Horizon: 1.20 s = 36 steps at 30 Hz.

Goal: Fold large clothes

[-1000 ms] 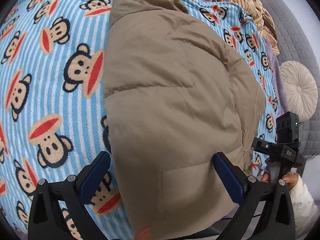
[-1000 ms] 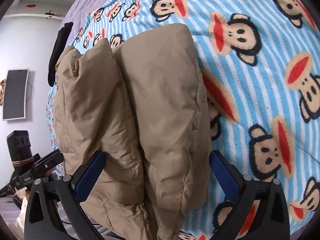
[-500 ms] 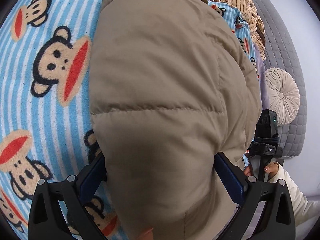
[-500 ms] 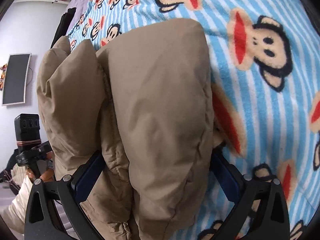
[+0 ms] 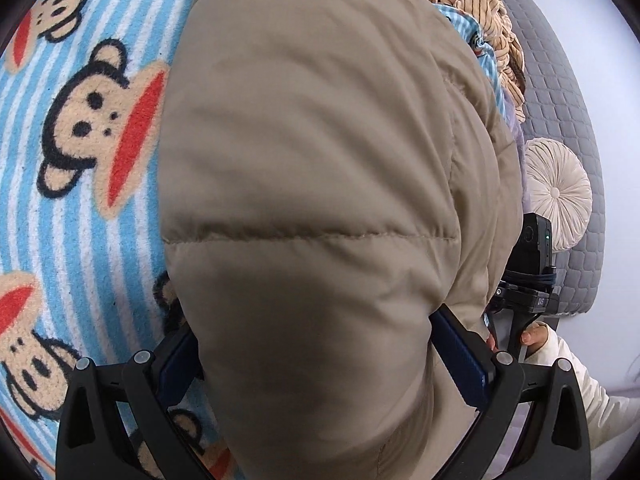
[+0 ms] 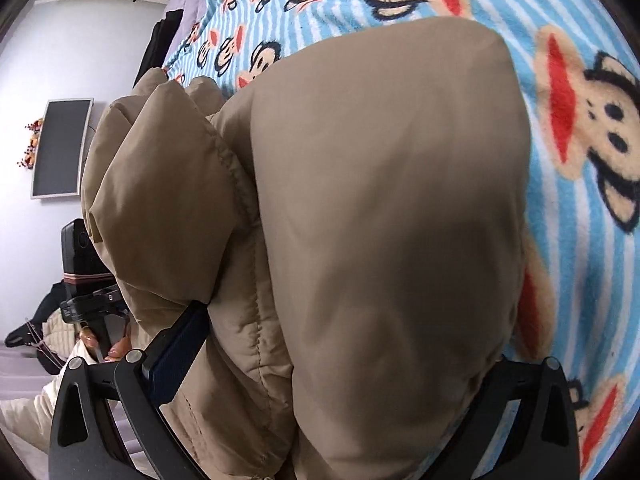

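Observation:
A beige puffer jacket [image 5: 320, 140] lies folded lengthwise on a blue striped monkey-print blanket [image 5: 80, 200]. In the left wrist view its padded end bulges between the blue pads of my left gripper [image 5: 316, 344], which stands open around it. In the right wrist view the jacket [image 6: 380, 160] shows two stacked padded layers, and my right gripper [image 6: 340, 340] is open around that end. The right gripper's left pad [image 6: 180, 344] touches the fabric, and the jacket hides its right pad.
A striped beige garment [image 5: 480, 0] lies at the far end of the bed, next to a grey quilted headboard [image 5: 560, 80] and a round cream cushion [image 5: 556, 196]. A dark screen [image 6: 60, 148] hangs on the wall. A black cloth [image 6: 160, 48] lies at the blanket's edge.
Both grippers have moved forward onto the jacket, so its bulk now fills the space between their fingers. The finger spacing looks the same as before.

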### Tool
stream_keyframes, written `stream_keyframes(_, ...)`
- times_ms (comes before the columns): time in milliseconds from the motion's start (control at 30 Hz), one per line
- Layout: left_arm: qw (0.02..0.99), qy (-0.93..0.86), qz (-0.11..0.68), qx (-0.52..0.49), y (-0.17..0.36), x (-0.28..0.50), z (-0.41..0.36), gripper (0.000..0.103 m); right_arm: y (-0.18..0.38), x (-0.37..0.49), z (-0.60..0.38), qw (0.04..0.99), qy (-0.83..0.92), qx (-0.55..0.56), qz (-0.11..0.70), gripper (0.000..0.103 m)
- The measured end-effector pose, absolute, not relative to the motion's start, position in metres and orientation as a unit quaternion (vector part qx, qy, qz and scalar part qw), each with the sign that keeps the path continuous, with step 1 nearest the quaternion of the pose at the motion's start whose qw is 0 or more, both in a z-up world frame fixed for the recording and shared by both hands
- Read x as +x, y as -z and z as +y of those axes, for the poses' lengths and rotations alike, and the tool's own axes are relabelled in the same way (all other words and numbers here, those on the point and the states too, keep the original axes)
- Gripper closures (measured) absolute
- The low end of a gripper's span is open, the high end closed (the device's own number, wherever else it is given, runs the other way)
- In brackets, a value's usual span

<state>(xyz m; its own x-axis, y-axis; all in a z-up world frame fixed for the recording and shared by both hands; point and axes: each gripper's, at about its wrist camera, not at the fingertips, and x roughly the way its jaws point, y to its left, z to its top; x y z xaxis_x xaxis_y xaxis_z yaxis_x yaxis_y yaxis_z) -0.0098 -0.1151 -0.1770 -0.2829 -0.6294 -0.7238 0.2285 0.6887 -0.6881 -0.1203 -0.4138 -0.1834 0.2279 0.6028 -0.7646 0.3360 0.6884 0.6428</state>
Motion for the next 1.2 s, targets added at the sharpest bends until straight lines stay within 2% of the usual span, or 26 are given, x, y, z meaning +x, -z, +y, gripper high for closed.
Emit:
stream_keyframes(200,0.588,0.365,0.706,-0.148,0.177,-0.011,-0.127,0.000,0.195,-0.103,-0.412,0.662,-0.111,0.408,0.620,0.000)
stream_keyframes(267,0.601,0.361,0.700,-0.137,0.169,-0.015,-0.131,0.005,0.196,-0.104,-0.413,0.647,-0.108,0.426,0.622,0.000)
stream_keyframes(300,0.608,0.360,0.696,-0.129,0.163,-0.017,-0.133,0.011,0.198,-0.105,-0.414,0.640,-0.105,0.436,0.624,0.000)
stream_keyframes(367,0.620,0.356,0.690,-0.117,0.151,-0.018,-0.138,0.019,0.202,-0.108,-0.416,0.625,-0.100,0.460,0.623,0.007)
stream_keyframes(433,0.631,0.354,0.682,-0.102,0.137,-0.020,-0.143,0.027,0.202,-0.109,-0.417,0.616,-0.100,0.485,0.612,0.023)
stream_keyframes(533,0.647,0.357,0.668,-0.086,0.115,-0.022,-0.151,0.031,0.193,-0.107,-0.414,0.620,-0.107,0.488,0.604,0.040)
stream_keyframes(633,0.659,0.358,0.656,-0.086,0.095,-0.020,-0.152,0.031,0.175,-0.101,-0.408,0.636,-0.121,0.481,0.592,0.050)
stream_keyframes(1000,0.704,0.351,0.609,-0.105,0.048,0.028,-0.091,0.031,0.121,-0.050,-0.369,0.673,-0.163,0.459,0.556,0.052)
stream_keyframes(1200,0.714,0.343,0.603,-0.098,0.052,0.086,-0.025,0.031,0.118,-0.011,-0.322,0.687,-0.160,0.456,0.542,0.052)
